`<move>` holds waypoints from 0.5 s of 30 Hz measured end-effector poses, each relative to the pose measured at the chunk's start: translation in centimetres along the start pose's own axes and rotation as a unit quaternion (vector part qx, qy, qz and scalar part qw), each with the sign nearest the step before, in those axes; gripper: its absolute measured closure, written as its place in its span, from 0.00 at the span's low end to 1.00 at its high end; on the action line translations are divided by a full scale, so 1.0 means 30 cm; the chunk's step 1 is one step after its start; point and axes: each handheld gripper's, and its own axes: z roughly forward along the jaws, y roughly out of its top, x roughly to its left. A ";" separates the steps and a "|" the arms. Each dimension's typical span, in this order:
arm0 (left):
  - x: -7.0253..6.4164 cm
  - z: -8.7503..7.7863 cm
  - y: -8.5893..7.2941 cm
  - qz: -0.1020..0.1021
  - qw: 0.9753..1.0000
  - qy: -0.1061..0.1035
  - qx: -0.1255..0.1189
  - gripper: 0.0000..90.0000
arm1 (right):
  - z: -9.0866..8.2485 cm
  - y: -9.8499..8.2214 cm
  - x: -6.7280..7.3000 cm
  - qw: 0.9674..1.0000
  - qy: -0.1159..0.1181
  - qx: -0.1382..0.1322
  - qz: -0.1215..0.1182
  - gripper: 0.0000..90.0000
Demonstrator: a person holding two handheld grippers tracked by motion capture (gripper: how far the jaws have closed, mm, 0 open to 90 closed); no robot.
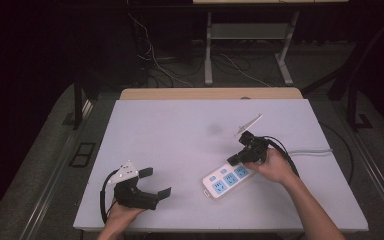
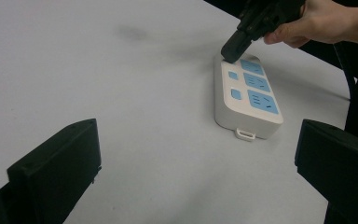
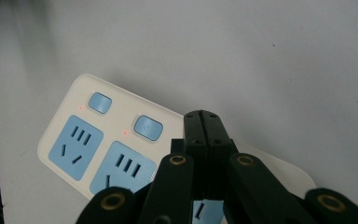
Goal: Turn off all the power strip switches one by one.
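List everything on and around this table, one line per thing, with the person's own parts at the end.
power strip: one, white with blue sockets and blue buttons, right of the table's middle, near the front.
power strip cable: one, grey, runs right from the strip across the table.
table: one, pale grey top with a wooden strip along the far edge.
floor cables: several, white and black, behind the table.
left gripper: one, black, jaws open, front left, holding nothing.
right gripper: one, black, jaws shut, tips on the strip.
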 end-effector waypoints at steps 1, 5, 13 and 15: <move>0.000 -0.003 0.000 0.000 1.000 0.000 -0.001 0.00 | 0.000 0.000 0.002 1.000 -0.002 0.001 -0.001 1.00; 0.007 -0.005 0.000 -0.004 1.000 0.002 -0.003 0.00 | -0.001 0.000 0.013 1.000 -0.013 0.003 -0.007 1.00; 0.006 -0.008 0.000 -0.003 1.000 0.002 -0.005 0.00 | -0.001 -0.019 0.016 1.000 -0.021 -0.009 -0.012 1.00; 0.005 -0.008 0.000 -0.004 1.000 0.002 -0.005 0.00 | 0.000 -0.024 0.020 0.999 -0.023 -0.014 -0.017 1.00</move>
